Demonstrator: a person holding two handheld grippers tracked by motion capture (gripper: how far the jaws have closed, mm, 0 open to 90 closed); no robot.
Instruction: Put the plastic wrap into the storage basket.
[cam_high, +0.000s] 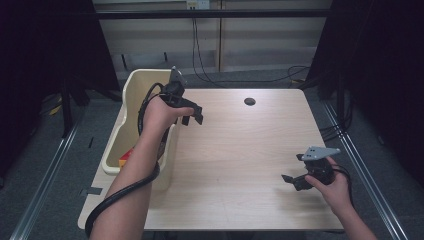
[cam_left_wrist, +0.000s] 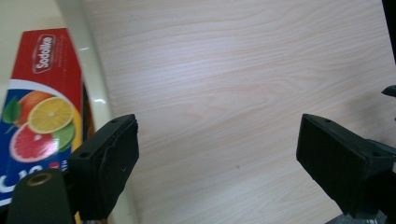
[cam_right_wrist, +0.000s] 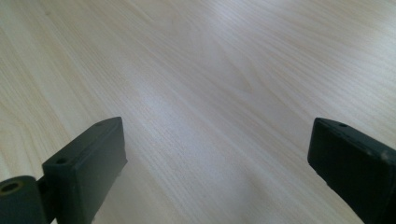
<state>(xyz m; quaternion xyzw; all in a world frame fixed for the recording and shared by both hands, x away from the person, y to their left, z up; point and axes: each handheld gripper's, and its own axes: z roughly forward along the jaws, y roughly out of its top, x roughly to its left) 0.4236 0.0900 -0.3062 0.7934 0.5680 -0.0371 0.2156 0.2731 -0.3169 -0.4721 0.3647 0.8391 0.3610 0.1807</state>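
Observation:
My left gripper hangs above the right rim of a cream plastic bin at the table's left edge, jaws wide apart and holding nothing. In the left gripper view the gripper is open over bare wood, and a red carton printed with citrus fruit lies inside the bin. A corner of that carton shows red and yellow in the high view. My right gripper is open low over the table's front right; its own view shows the gripper above wood grain.
The light wooden table has a round cable hole near its far edge. Cables trail on the floor behind the table. Dark curtains flank both sides, and metal rails run along the floor.

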